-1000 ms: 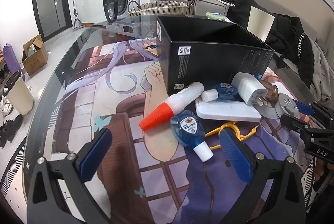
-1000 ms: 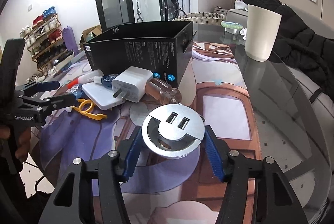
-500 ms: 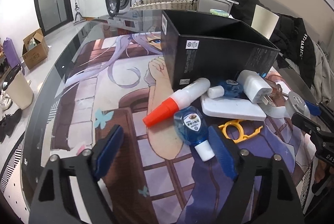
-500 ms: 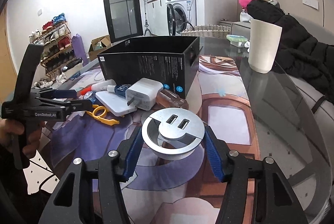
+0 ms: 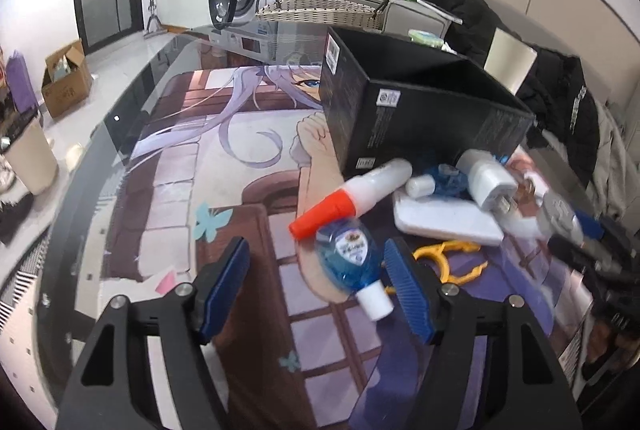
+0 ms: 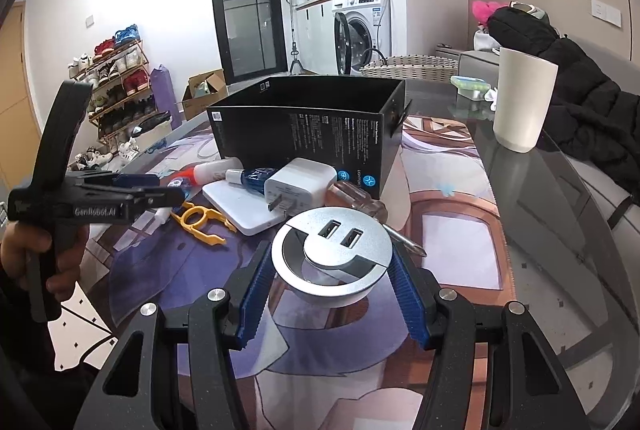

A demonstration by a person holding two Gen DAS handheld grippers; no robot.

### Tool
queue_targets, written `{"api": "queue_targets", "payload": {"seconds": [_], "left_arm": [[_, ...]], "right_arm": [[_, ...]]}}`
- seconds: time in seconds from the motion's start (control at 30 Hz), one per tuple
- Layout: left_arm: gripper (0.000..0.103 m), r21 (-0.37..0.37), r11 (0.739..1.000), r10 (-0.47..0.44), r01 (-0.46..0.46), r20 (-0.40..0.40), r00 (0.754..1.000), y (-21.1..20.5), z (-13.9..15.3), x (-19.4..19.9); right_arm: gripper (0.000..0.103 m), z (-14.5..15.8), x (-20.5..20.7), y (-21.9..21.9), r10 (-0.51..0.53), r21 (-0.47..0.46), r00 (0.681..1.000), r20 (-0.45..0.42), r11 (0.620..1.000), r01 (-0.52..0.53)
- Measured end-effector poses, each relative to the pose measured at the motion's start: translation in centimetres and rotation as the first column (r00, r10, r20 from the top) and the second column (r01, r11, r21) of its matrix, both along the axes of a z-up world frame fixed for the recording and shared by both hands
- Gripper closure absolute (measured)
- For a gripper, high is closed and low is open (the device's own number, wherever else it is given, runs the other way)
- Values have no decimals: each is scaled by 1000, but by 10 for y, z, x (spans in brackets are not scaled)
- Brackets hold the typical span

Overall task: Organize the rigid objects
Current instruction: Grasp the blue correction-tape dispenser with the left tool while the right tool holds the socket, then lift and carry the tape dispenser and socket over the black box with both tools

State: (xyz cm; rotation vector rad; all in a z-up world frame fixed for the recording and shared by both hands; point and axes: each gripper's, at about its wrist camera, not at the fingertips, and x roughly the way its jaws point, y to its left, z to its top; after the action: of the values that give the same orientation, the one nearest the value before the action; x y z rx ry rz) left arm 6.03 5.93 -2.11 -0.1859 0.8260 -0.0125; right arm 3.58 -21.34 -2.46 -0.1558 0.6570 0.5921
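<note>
My left gripper [image 5: 316, 282] hangs over the printed mat with its jaws closing. A small blue bottle [image 5: 348, 258] with a white cap lies between them, near the right pad, and neither pad presses it. Behind it lie a white bottle with an orange cap [image 5: 352, 197], a white power bank [image 5: 444, 222], a white charger [image 5: 486, 181] and a yellow plastic tool [image 5: 448, 262]. My right gripper [image 6: 332, 270] is shut on a round silver USB hub [image 6: 332, 250]. An open black box [image 6: 312, 125] stands behind the pile.
A clear-handled screwdriver [image 6: 360, 201] lies just beyond the hub. A white cup [image 6: 524, 97] and a black jacket [image 6: 580, 89] are at the far right. The glass table edge [image 5: 80, 189] curves along the left. A wicker basket [image 5: 320, 9] sits beyond the box.
The left jaws have narrowed from wide open, and the blue bottle now lies between them. The right gripper keeps its hold on the silver hub.
</note>
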Motion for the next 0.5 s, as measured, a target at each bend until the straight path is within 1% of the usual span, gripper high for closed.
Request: {"api": "queue_targets", "payload": {"seconds": [0.07, 0.1, 0.13, 0.17, 0.2, 0.23, 0.3, 0.37, 0.5], "left_arm": [[34, 4, 1000, 12, -12, -5, 1000, 0, 0, 4], [37, 12, 1000, 18, -18, -8, 1000, -1, 0, 4], [44, 32, 999, 22, -21, -8, 1000, -2, 0, 4], [49, 46, 999, 24, -23, -5, 1000, -3, 0, 2], [56, 56, 998, 27, -27, -1, 1000, -2, -1, 0], [62, 57, 998, 31, -31, 3, 1000, 0, -1, -1], [70, 43, 998, 39, -39, 13, 999, 5, 0, -5], [69, 22, 999, 42, -42, 20, 999, 11, -1, -9], [70, 58, 998, 36, -38, 33, 999, 6, -2, -13]], "right_arm": [[45, 1, 0, -1, -3, 2, 1000, 2, 1000, 3], [45, 1, 0, -1, -3, 2, 1000, 2, 1000, 3], [45, 1, 0, -1, -4, 1, 1000, 4, 1000, 4], [45, 2, -1, -1, -5, 1, 1000, 5, 1000, 5], [45, 2, -1, -1, -4, 2, 1000, 7, 1000, 4], [45, 2, -1, -2, -4, 4, 1000, 8, 1000, 4], [45, 3, -2, -2, -1, 6, 1000, 9, 1000, 1], [45, 3, -2, -1, 1, 7, 1000, 11, 1000, -1], [45, 2, -2, 2, 7, 8, 1000, 11, 1000, -7]]}}
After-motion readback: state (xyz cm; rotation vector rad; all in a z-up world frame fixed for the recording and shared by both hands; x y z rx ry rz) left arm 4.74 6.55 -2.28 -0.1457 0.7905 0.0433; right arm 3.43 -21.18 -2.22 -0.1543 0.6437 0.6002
